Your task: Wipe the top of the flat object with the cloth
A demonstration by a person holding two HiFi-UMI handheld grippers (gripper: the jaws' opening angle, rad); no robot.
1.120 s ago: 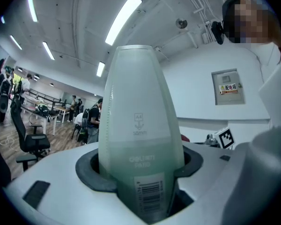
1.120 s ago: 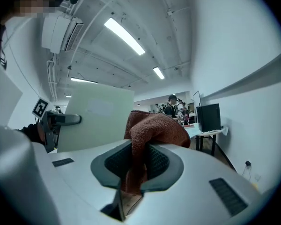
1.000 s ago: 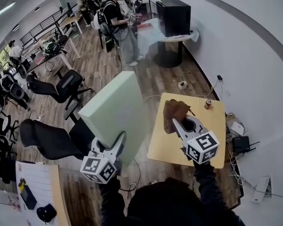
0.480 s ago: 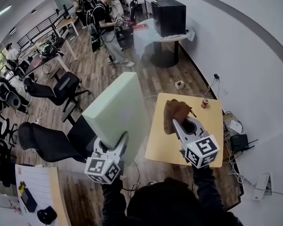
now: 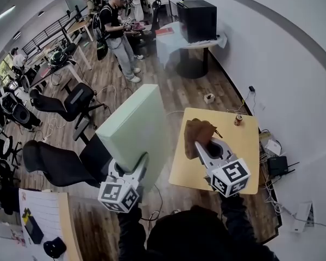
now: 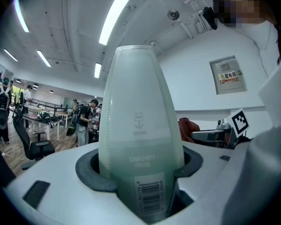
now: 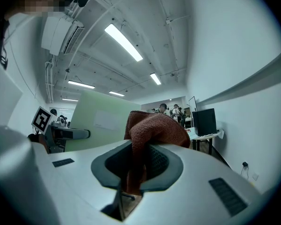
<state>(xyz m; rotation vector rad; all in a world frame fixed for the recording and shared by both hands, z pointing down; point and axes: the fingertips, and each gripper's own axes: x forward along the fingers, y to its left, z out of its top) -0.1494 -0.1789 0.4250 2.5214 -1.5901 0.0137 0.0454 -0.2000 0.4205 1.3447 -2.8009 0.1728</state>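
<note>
Folder (image 5: 136, 126) — stiff, slick, probably light; left gripper (image 5: 127, 166) jaws clamp its lower edge. Right gripper (image 5: 207, 145) jaws pinch the soft cloth (image 5: 197, 134) — holds fine.

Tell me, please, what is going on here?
A person standing by a yellow table holds a gripper in each hand. The left gripper has its jaws shut on the lower edge of a pale green folder, held up on end. The right gripper has its jaws shut on a brown cloth, raised beside the folder. The cloth seems clear of the folder, so the wiping looks not yet begun.
</note>
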